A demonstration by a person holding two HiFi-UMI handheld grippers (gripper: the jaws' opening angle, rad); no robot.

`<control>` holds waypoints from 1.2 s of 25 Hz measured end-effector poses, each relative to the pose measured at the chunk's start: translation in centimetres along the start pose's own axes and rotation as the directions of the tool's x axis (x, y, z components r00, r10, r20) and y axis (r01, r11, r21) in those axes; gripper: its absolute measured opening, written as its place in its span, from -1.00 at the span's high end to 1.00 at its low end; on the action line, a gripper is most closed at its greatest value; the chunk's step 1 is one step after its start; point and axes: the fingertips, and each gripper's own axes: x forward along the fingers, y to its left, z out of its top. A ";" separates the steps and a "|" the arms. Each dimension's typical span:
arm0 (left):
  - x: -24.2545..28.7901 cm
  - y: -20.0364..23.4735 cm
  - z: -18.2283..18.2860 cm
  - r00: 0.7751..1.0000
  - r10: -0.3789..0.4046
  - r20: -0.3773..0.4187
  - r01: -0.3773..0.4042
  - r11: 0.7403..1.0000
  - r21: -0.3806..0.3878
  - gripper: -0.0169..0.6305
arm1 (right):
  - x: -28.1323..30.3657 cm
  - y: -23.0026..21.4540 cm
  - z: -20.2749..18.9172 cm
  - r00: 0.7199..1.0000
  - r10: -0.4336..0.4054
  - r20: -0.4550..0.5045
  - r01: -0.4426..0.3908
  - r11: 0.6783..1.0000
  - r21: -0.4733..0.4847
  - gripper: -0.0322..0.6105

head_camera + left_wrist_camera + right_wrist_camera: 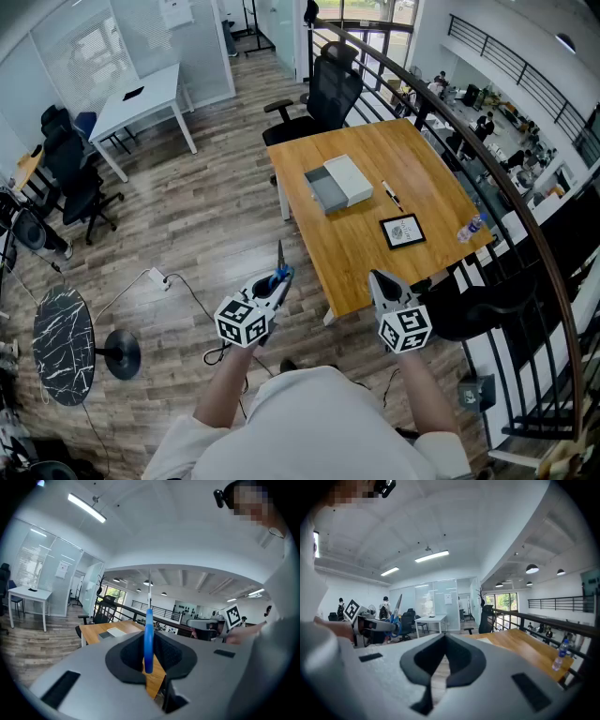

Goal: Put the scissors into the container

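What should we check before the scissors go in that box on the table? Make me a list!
1. Scissors held firmly: ok. The left gripper is closed on the blue handle, with the blades pointing up.
2. Right gripper free: ok. Its jaws are together with nothing between them.
3. Close enough to the wooden table: not ok. Both grippers are over the floor, short of its near edge.
4. Container open: cannot tell. The grey half looks open from above, but it is too small to be sure.
5. Space around the container: ok. The pen and the tablet lie apart from it.
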 end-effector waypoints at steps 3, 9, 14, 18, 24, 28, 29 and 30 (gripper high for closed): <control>0.0 0.0 0.1 1.000 -0.006 -0.003 0.006 1.000 -0.003 0.83 | 0.1 0.3 0.2 1.000 0.001 -0.001 -0.001 1.000 -0.006 0.89; -0.3 0.3 -0.1 1.000 -0.018 -0.008 0.018 1.000 -0.004 0.83 | 0.3 1.1 0.3 1.000 0.002 0.006 -0.002 1.000 -0.012 0.89; -0.9 1.0 0.1 1.000 -0.021 -0.011 0.021 1.000 -0.007 0.83 | 0.8 1.6 0.5 1.000 -0.018 0.004 0.018 1.000 0.014 0.89; -1.5 1.8 -0.1 1.000 -0.026 -0.007 0.026 1.000 -0.017 0.83 | 1.6 1.9 -0.4 0.998 -0.050 -0.025 0.050 0.999 0.002 0.89; -2.9 3.3 -0.7 0.999 -0.034 -0.018 0.034 0.999 -0.016 0.83 | 2.7 3.4 -0.9 0.996 -0.077 -0.033 0.077 0.997 0.003 0.89; -3.4 4.7 -1.1 0.999 -0.036 -0.019 0.036 0.999 -0.025 0.83 | 3.8 4.6 -1.4 0.996 -0.069 -0.048 0.069 0.998 -0.009 0.89; -3.5 4.9 -1.1 0.999 -0.037 -0.019 0.036 0.999 -0.026 0.83 | 4.0 4.8 -1.5 0.996 -0.070 -0.052 0.069 0.998 -0.008 0.89; -3.6 5.2 -1.1 0.999 -0.038 -0.021 0.037 0.999 -0.027 0.83 | 4.2 5.0 -1.6 0.996 -0.071 -0.055 0.071 0.997 -0.006 0.89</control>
